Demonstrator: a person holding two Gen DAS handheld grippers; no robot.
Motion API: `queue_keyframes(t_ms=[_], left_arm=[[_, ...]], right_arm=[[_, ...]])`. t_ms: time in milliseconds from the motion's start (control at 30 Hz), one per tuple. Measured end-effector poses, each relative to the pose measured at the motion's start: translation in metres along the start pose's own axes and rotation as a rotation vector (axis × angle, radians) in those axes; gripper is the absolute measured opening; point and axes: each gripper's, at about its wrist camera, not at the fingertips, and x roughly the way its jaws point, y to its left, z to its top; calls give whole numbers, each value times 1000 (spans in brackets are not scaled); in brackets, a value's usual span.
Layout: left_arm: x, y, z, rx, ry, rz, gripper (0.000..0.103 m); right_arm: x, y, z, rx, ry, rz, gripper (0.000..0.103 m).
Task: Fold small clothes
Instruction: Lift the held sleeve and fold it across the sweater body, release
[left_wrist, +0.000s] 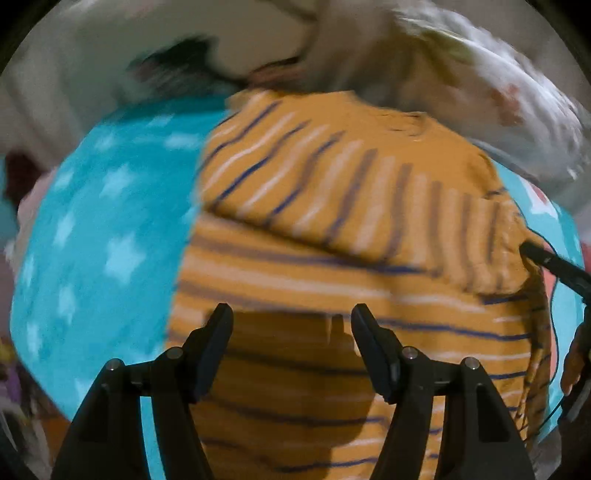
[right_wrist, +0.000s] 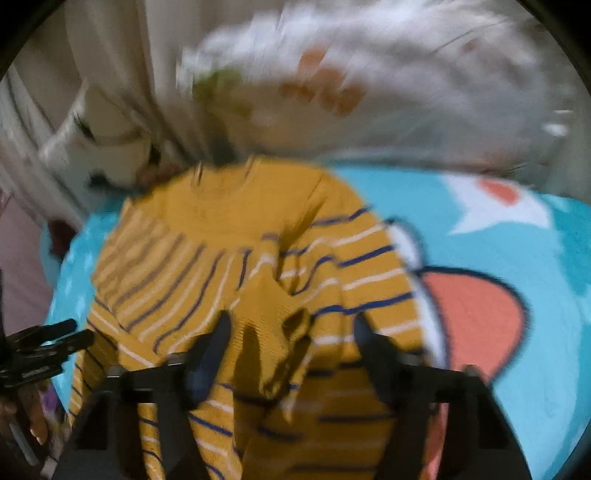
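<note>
Folding was underway on the mustard striped sweater (left_wrist: 332, 229), spread on a turquoise star blanket (left_wrist: 92, 240) so sleeves could go over the body. Left gripper (left_wrist: 291, 332) hung wide and empty above it; right gripper (right_wrist: 291, 343) had a bunched sleeve cuff (right_wrist: 273, 332) between its fingers, grip unclear. No readable labels anywhere.

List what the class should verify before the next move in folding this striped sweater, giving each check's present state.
1. Striped sweater lies on the blue blanket: ok.
2. One sleeve folded across the body: ok.
3. Left hand-held gripper open, nothing between its fingers: ok.
4. Right hand-held gripper holding the bunched yellow cloth: cannot tell, blurred.
5. Sweater smooth everywhere: not ok, cloth bunched there.
</note>
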Motion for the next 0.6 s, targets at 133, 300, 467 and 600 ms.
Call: queue_keyframes(t_ms=[133, 300, 467, 600], left_arm=[[-5, 49, -16, -142, -9, 22, 65], [-1, 86, -29, -249, 9, 53, 65], [4, 95, -42, -278, 43, 67, 65], [-7, 91, -44, -267, 29, 38, 65]], right_arm=[[10, 6, 13, -65, 64, 63, 6], [20, -8, 44, -64, 36, -80, 6], [14, -20, 47, 15, 17, -60, 29], [-10, -39, 29, 55, -7, -53, 41]])
